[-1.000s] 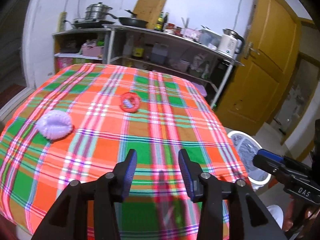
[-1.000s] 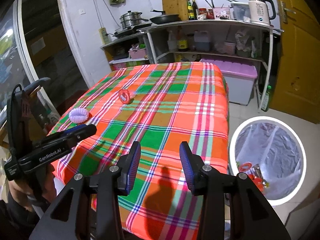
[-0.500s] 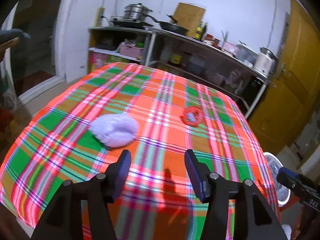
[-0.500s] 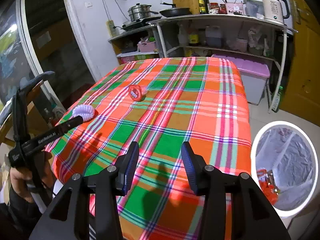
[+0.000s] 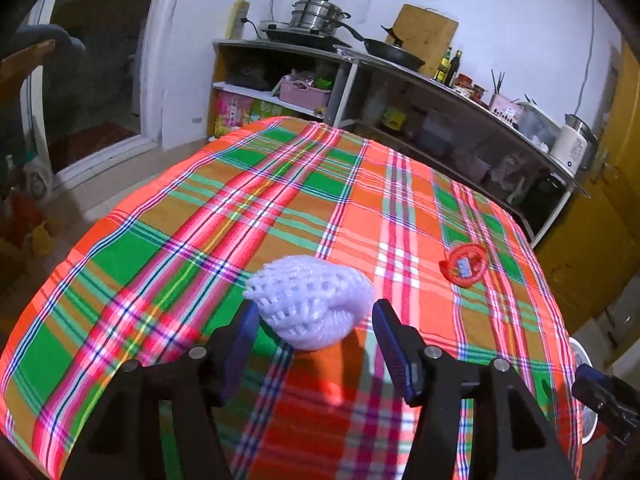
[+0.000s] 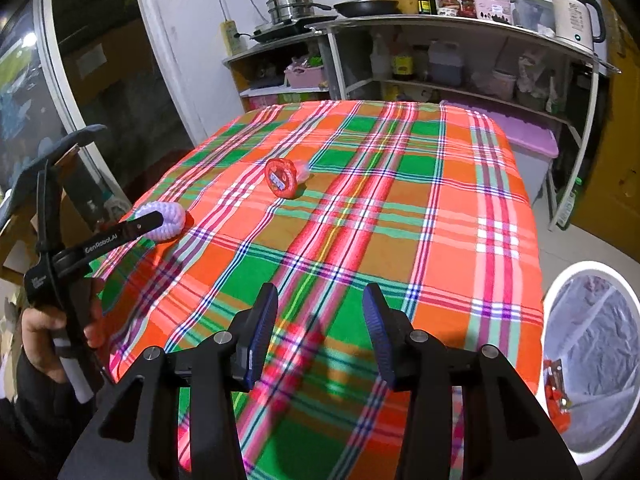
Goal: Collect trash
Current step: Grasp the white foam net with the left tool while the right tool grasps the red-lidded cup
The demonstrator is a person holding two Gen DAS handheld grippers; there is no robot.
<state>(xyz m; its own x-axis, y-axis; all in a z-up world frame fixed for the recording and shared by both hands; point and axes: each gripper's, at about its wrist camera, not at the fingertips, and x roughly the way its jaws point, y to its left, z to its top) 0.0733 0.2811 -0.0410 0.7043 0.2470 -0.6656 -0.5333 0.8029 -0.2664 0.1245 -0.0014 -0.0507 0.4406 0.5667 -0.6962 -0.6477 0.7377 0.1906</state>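
Note:
A white foam fruit net (image 5: 312,300) lies on the plaid tablecloth (image 5: 280,208). My left gripper (image 5: 314,322) is open, its fingers on either side of the net's near end, not closed on it. The net also shows in the right wrist view (image 6: 166,220), partly behind the left gripper's finger (image 6: 120,234). A red round cup-like wrapper (image 5: 464,266) lies further right; in the right wrist view it (image 6: 284,178) is on its side mid-table. My right gripper (image 6: 320,326) is open and empty above the table's near edge.
A white bin with a clear liner (image 6: 592,356) stands on the floor right of the table, red trash inside (image 6: 554,390). Kitchen shelves (image 6: 440,84) with pots and a kettle stand behind. A purple storage box (image 6: 528,144) sits beside the table's far right.
My left gripper has moved left and forward to the foam net, which now sits between its open fingers. My right gripper has shifted slightly toward the table.

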